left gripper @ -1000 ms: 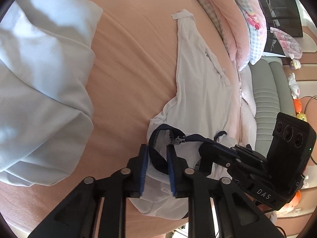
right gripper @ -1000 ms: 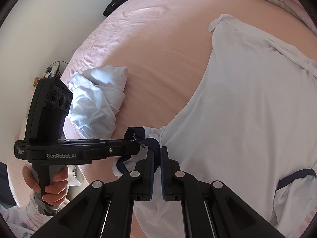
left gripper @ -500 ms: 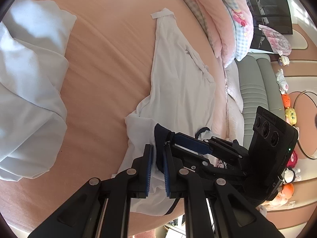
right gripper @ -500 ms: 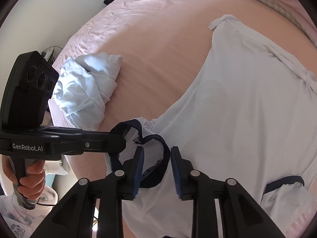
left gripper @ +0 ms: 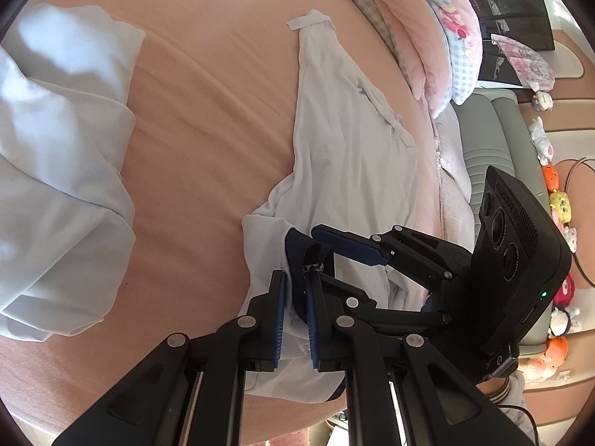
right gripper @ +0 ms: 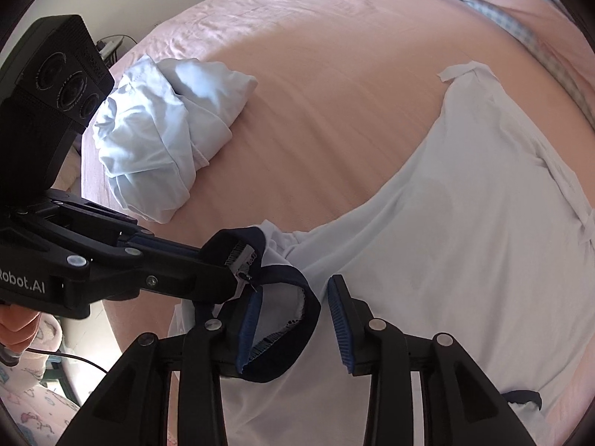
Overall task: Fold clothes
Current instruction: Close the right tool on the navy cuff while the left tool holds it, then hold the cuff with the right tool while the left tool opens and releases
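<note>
A white garment (left gripper: 346,156) (right gripper: 465,241) with navy trim lies spread on the pink bed sheet (left gripper: 208,93) (right gripper: 334,93). My left gripper (left gripper: 295,297) (right gripper: 241,271) is shut on the navy trim (left gripper: 297,249) (right gripper: 282,275) at the garment's near corner and holds it slightly raised. My right gripper (right gripper: 293,316) (left gripper: 323,256) sits right beside it with its jaws opening. A loop of the navy trim hangs between the right fingers and leans on the left pad (right gripper: 247,319), while the other pad stands off it.
A crumpled light blue garment (left gripper: 55,171) (right gripper: 160,141) lies on the sheet to the left. Pillows (left gripper: 427,18) line the far side of the bed. A grey sofa (left gripper: 483,141) with plush toys (left gripper: 557,204) stands on the right. A person's hand (right gripper: 15,327) grips the left handle.
My right gripper was shut on the navy trim and has since spread its jaws and rolled, freeing the trim. The left gripper has kept its hold in about the same place.
</note>
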Demonstrator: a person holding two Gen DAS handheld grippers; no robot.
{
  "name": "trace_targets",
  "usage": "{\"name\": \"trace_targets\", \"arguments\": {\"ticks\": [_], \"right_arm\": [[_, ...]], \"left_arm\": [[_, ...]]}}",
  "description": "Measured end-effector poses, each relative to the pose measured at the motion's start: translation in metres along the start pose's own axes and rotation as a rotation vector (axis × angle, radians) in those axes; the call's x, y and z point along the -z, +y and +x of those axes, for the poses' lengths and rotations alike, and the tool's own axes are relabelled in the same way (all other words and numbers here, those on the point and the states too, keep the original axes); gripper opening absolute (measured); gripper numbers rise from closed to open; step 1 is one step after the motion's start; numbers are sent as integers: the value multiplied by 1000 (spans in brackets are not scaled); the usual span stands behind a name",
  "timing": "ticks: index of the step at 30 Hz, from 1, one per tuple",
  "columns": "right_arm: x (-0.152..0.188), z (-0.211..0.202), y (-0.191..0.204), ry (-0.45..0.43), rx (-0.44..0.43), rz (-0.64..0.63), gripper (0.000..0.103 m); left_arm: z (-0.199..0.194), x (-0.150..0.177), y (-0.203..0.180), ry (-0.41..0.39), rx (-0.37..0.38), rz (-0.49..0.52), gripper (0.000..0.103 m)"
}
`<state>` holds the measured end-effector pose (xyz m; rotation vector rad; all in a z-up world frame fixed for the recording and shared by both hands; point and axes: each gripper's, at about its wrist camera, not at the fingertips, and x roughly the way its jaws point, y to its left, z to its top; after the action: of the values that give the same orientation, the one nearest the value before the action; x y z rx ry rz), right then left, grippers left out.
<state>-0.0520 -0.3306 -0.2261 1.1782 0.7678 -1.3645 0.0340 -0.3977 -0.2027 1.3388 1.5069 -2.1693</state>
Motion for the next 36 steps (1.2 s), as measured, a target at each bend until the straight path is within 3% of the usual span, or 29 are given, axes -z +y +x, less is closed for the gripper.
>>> {"name": "trace_targets", "arguments": {"ticks": [1, 3, 4, 8, 13, 22, 32, 36], "right_arm": [[1, 1, 0, 1, -7, 13, 32], [3, -1, -1, -9, -28, 25, 11], [5, -2, -1, -14, -37, 28, 9], [12, -10, -5, -45, -73, 81, 7], [13, -25, -21, -104, -195, 205, 6], [12, -58, -42, -210, -402, 394, 6], [19, -100, -54, -305, -382, 432, 6], [29, -103, -60, -288, -342, 450, 6]], "left_arm": [[1, 1, -1, 2, -7, 11, 9], [2, 2, -3, 8, -9, 15, 9], [3, 2, -3, 11, -7, 16, 9], [5, 2, -4, 16, 4, 17, 9], [-6, -2, -12, -10, 26, 31, 9], [-30, -19, -31, -43, 139, 38, 9], [-38, -30, -82, -63, 97, 163, 9], [-21, -29, -91, -19, 50, 185, 9]]}}
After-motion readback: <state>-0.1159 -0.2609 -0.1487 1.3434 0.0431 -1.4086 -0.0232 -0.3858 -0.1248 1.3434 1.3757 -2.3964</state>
